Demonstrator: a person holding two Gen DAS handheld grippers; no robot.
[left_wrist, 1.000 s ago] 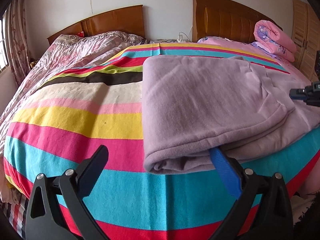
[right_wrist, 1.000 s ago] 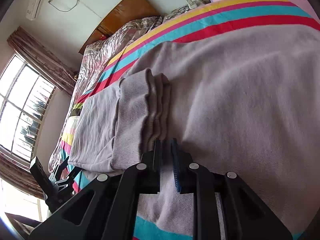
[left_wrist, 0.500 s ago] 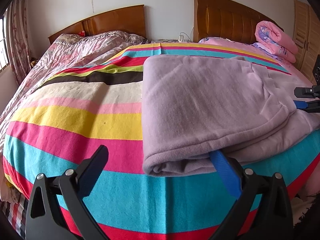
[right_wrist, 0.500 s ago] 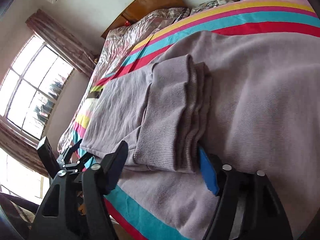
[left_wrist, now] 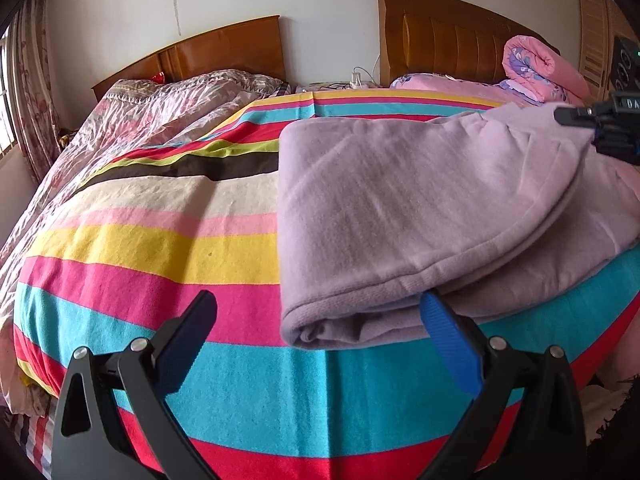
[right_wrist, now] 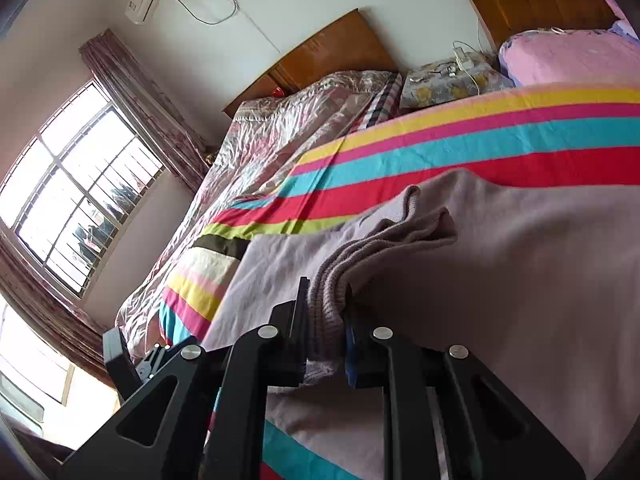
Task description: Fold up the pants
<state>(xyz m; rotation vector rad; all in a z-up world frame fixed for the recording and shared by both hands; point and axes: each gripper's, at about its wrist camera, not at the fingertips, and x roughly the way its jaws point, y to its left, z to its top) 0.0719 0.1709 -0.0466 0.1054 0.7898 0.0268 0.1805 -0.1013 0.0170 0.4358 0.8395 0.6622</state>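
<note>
Right wrist: right tongs (right_wrist: 326, 312) pinch pants (right_wrist: 500, 260) ribbed edge, just closed.

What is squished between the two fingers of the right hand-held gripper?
The ribbed cuff of the lilac pants is pinched in the right hand-held gripper, whose jaws have just been closing. The right wrist view shows it.

The right gripper (right_wrist: 326, 320) has just been closing and now pinches the ribbed cuff of the pants (right_wrist: 500, 264) between its jaws, angled toward 12 o'clock in its own view. The left gripper (left_wrist: 320, 320) points downward, jaws spread wide, its blue pad (left_wrist: 448, 340) at the folded hem's edge, gripping nothing.
</note>
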